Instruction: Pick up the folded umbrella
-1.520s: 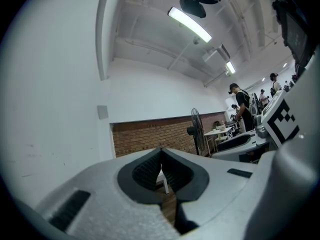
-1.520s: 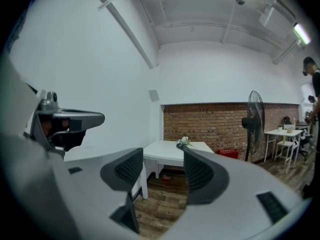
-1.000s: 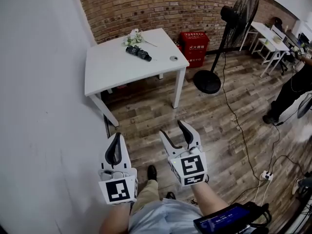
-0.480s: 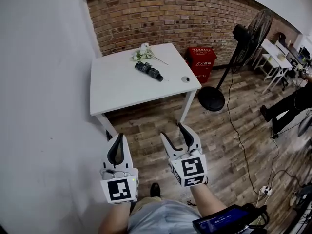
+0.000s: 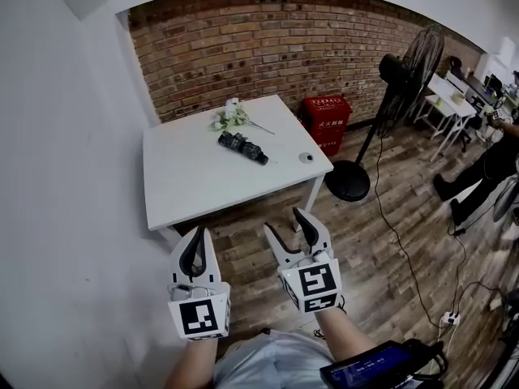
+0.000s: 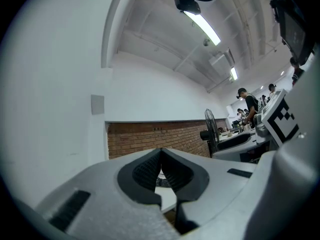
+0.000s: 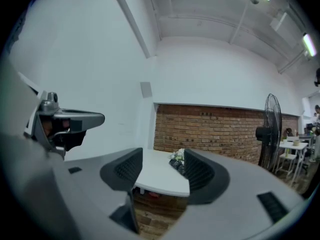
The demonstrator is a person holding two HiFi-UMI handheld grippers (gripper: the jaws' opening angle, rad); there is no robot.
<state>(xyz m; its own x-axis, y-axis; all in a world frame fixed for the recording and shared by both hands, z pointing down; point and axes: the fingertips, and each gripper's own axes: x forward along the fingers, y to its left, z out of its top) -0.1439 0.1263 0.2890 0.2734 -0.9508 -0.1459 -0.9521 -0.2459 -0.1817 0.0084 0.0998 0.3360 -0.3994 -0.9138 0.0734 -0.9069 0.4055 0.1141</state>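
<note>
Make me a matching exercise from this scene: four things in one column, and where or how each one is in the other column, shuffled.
Things:
1. folded umbrella
2. red box
3. left gripper
4. right gripper

Places or states:
A. jaws apart, empty
B. on the floor by the brick wall
C. on the white table, near the flowers
D. jaws together, empty

Pairs: 1-C, 2-B, 3-D, 4-A
</note>
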